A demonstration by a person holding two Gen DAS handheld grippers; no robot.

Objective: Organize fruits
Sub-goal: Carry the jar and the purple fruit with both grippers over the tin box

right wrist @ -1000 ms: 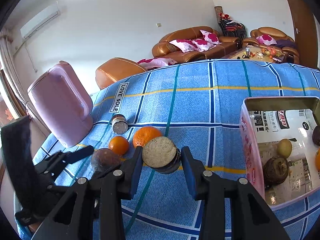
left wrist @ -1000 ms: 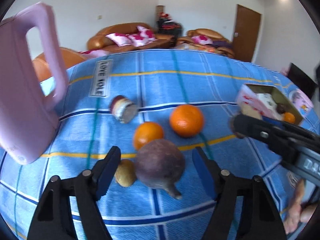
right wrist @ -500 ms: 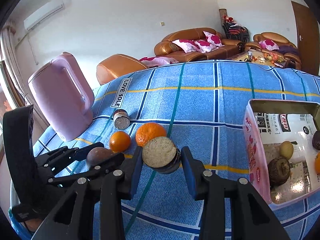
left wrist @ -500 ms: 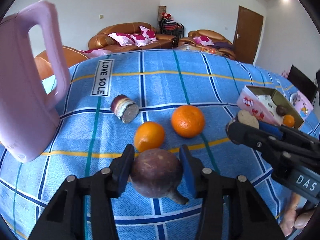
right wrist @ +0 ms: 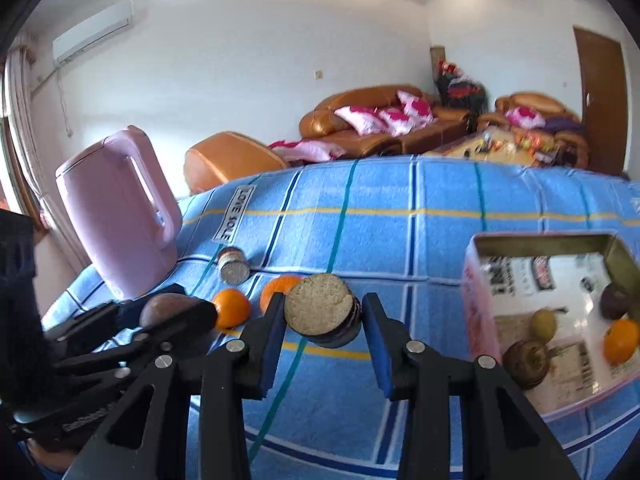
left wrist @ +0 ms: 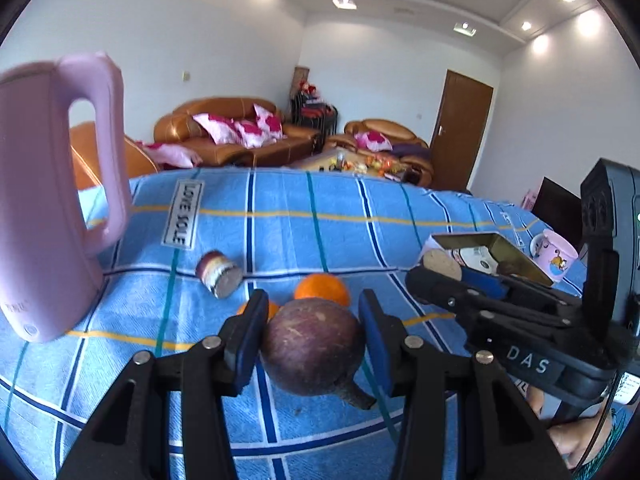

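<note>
Your worktop point(left wrist: 280, 216) wears a blue checked cloth; sofas point(left wrist: 232, 136) stand behind. Left gripper point(left wrist: 314, 332) jaws clamp the purple fruit point(left wrist: 312, 344); right gripper point(right wrist: 323, 316) jaws clamp a cut fruit piece point(right wrist: 320, 308).

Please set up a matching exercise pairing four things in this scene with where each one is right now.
Things:
1. round purple fruit
2. cut fruit piece
3. pink kettle
4. lone cut piece with purple rind

Places:
A. lying on the blue cloth near the label
B. clamped in the right tool
C. standing at the cloth's left edge
D. clamped in the left tool

Pairs: 1-D, 2-B, 3-C, 4-A
</note>
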